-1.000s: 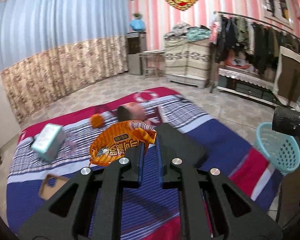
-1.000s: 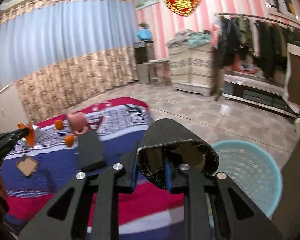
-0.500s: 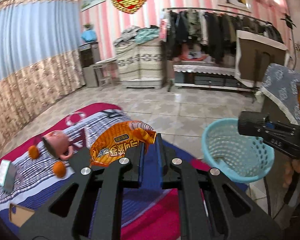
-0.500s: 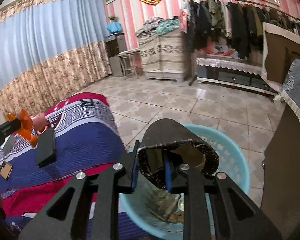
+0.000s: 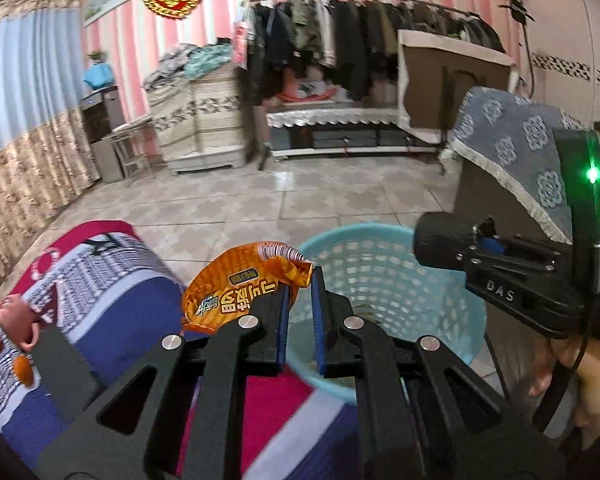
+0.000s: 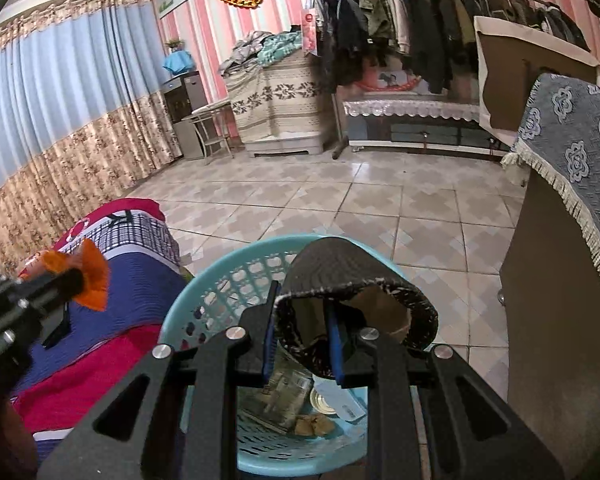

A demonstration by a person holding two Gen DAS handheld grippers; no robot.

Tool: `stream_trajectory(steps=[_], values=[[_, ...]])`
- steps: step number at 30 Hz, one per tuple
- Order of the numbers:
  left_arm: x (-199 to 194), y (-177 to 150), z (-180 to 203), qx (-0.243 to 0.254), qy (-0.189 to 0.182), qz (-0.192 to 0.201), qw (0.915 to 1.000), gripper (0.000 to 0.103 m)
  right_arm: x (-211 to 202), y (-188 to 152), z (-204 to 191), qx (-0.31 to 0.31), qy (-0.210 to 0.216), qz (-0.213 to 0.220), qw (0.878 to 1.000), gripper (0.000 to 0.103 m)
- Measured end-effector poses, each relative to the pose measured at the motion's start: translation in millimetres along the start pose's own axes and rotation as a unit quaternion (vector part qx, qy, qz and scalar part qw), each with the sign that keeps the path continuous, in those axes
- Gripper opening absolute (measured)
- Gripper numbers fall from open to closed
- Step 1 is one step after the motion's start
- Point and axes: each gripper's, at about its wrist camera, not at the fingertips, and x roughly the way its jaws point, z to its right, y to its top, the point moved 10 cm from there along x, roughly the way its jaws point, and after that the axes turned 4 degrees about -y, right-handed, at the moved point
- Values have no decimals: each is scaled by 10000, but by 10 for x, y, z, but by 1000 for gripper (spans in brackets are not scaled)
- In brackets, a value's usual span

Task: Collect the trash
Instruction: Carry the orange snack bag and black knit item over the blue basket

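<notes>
left wrist view: the left gripper (image 5: pixel 298 280) was closed on the twisted corner of an orange snack wrapper (image 5: pixel 236 292), which stuck out to the left of the jaws. the wrapper hung over the edge of a striped blanket (image 5: pixel 132 292) in red, white and blue, just beside the near rim of a turquoise laundry-style basket (image 5: pixel 380 276) standing on a tiled floor. at the right edge, the right gripper (image 5: pixel 432 244) was seen side-on above the basket, with a hand (image 5: pixel 580 364) around its handle.

right wrist view: the right gripper was clamped on the rim of a dark, curled tube-like piece of trash (image 6: pixel 352 300), open end facing the camera. it sat directly over the basket's mouth. inside the basket lay earlier rubbish: a crumpled greenish packet (image 6: pixel 284 392), a white carton and some small brown scraps. the left gripper appeared at the left edge, the orange wrapper fanning from its tip, not quite above the rim.

judging from this, the step in hand was the drop. the right side looked ready: parting the jaws there should let the dark piece fall straight in. the left side would do better to travel a little further over the opening first, because a light foil wrapper can flutter sideways or cling to a pad. opening fully, low over the rim, should help it land inside.
</notes>
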Motion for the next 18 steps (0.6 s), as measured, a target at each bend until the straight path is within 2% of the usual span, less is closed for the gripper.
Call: stream_trajectory(steps=[11, 16, 18], values=[[383, 48, 430, 88, -474, -226, 9986, 10, 91, -65, 359, 391, -179, -126, 9990, 22], [570, -103, 397, 134, -367, -438, 9983, 11, 119, -88, 346, 377, -156, -172, 9990, 22], [615, -124, 381, 119, -344, -488, 9981, 14, 128, -82, 329, 351, -146, -173, 9991, 22]])
